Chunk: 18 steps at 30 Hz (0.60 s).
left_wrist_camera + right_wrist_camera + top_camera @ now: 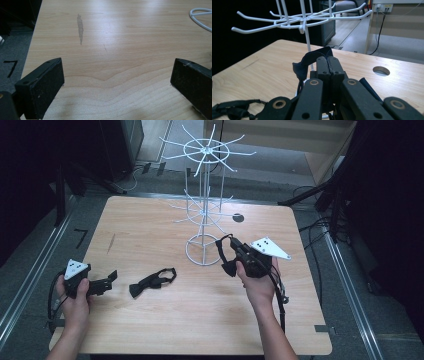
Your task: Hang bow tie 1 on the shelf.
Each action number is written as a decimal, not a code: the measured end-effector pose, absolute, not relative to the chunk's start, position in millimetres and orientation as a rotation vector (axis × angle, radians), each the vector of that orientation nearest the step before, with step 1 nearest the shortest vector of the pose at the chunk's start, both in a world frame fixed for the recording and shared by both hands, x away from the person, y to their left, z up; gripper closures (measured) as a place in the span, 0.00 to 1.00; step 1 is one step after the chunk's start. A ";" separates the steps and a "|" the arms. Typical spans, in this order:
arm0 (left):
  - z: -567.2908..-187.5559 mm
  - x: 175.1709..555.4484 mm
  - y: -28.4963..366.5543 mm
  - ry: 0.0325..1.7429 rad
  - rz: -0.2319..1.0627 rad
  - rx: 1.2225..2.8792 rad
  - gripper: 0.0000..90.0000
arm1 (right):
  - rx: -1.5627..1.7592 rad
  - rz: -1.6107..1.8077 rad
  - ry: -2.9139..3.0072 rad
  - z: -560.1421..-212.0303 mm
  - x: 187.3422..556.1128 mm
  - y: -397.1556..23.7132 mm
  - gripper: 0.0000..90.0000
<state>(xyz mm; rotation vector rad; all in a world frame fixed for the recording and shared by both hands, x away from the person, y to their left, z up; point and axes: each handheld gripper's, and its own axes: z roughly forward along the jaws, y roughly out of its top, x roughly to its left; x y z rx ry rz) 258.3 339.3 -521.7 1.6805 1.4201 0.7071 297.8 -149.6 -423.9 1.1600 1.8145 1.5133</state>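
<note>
Right gripper (226, 254) is clamped on a black bow tie (305, 63) beside the white wire rack (204, 200). Left gripper (111, 277) stands wide, empty, near a second bow tie (152, 282).

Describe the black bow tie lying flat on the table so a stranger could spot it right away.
Start at the white wire rack standing mid-table. Down-left of its ring base lies the black bow tie, flat on bare wood. Its twin hangs pinched in the right gripper; this one is untouched.

Dim room with black surroundings, wooden tabletop (200, 320) evenly lit from overhead, pale glare streak on the wood beyond the left gripper's jaws, soft shadows beneath them, near jaws slightly blurred, mild grain
</note>
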 end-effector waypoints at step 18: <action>-521.7 258.0 339.0 1.410 0.697 1.695 0.00 | 1.117 1.572 1.782 -402.3 278.1 -157.8 1.00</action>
